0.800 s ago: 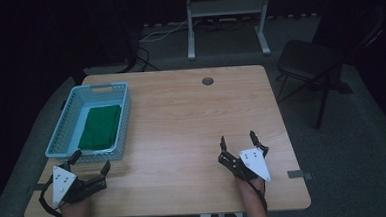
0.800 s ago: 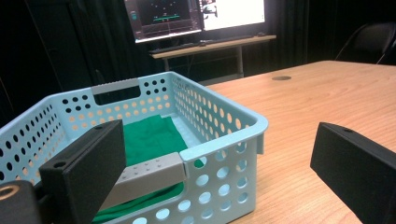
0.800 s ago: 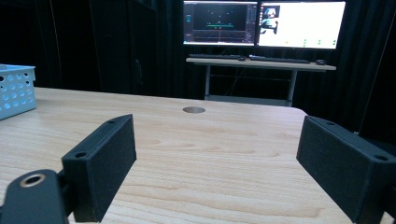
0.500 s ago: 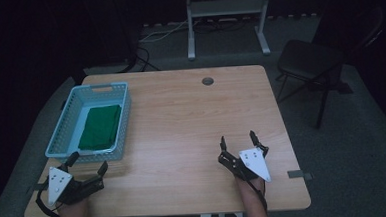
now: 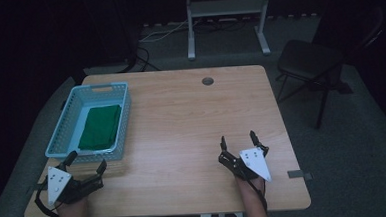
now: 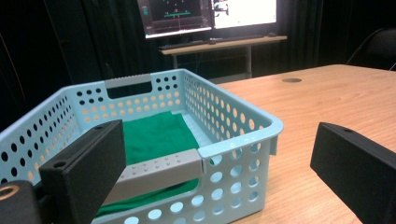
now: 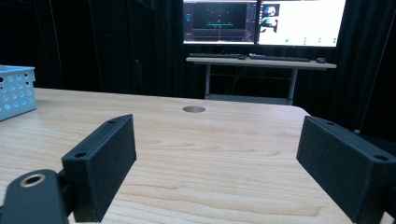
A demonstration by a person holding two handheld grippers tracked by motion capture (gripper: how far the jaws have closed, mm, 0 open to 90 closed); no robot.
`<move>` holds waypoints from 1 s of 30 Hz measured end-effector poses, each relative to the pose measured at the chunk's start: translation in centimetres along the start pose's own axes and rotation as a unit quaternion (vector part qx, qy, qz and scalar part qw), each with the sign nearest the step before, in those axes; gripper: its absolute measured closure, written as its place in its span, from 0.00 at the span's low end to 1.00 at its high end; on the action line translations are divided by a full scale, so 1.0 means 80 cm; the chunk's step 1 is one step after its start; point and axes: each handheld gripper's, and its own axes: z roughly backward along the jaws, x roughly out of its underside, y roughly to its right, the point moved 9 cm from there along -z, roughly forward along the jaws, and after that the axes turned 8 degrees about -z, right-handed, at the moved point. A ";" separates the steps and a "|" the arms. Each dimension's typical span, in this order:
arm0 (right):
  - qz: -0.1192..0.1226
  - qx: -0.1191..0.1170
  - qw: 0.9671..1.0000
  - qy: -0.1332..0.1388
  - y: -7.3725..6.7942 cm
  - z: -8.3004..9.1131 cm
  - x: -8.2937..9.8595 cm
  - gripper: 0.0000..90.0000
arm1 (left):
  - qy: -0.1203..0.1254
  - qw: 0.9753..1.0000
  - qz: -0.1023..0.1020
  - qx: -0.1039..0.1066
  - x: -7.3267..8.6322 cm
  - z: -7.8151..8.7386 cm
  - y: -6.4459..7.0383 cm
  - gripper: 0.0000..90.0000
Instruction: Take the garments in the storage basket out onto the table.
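A light blue perforated basket [image 5: 61,125] stands at the left of the wooden table [image 5: 191,118], with a folded green cloth [image 5: 101,126] lying inside it. My left gripper [image 5: 88,159] rests at the table's near left corner, just short of the basket's near wall, open and holding nothing. In the left gripper view the basket [image 6: 233,135] and the cloth [image 6: 154,135] sit right in front of the spread jaws of that gripper [image 6: 219,154]. My right gripper [image 5: 237,136] is at the near right, open over bare wood [image 7: 215,140].
A round cable hole [image 5: 207,81] is in the table's far middle. A dark chair [image 5: 309,62] stands to the right of the table and a metal stand [image 5: 226,16] behind it. Beyond are monitors [image 7: 261,21] on a desk. Grey tape [image 5: 299,174] marks the near right edge.
My left gripper has drifted slightly to the left near the basket's front. The right gripper has stayed where it was.
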 end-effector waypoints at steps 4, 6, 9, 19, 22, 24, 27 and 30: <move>-0.001 0.000 1.000 0.000 0.000 0.000 0.000 0.12 | -0.007 1.000 0.002 0.004 0.001 -0.001 0.001 0.03; -0.001 0.000 1.000 0.000 0.000 0.000 0.000 0.12 | -0.012 1.000 -0.004 0.004 0.001 -0.001 0.001 0.03; 0.002 -0.001 1.000 0.000 0.000 0.000 0.000 0.12 | -0.026 1.000 0.002 0.010 0.003 -0.002 0.000 0.03; 0.004 -0.001 1.000 0.000 0.000 0.000 0.000 0.12 | -0.028 1.000 0.002 0.011 -0.004 -0.002 -0.005 0.03; 0.004 0.000 1.000 0.000 0.000 0.000 0.000 0.12 | -0.033 0.999 0.008 0.006 -0.007 -0.003 -0.009 0.03; 0.004 0.000 1.000 0.000 0.000 0.000 0.000 0.12 | -0.037 0.999 0.014 0.003 -0.008 -0.004 -0.013 0.03; 0.003 0.001 1.000 0.000 0.000 0.000 0.000 0.12 | -0.046 0.999 0.021 -0.001 -0.008 -0.005 -0.019 0.03; 0.004 0.001 1.000 0.000 0.000 0.000 0.000 0.12 | -0.048 0.998 0.037 0.002 -0.009 -0.006 -0.024 0.03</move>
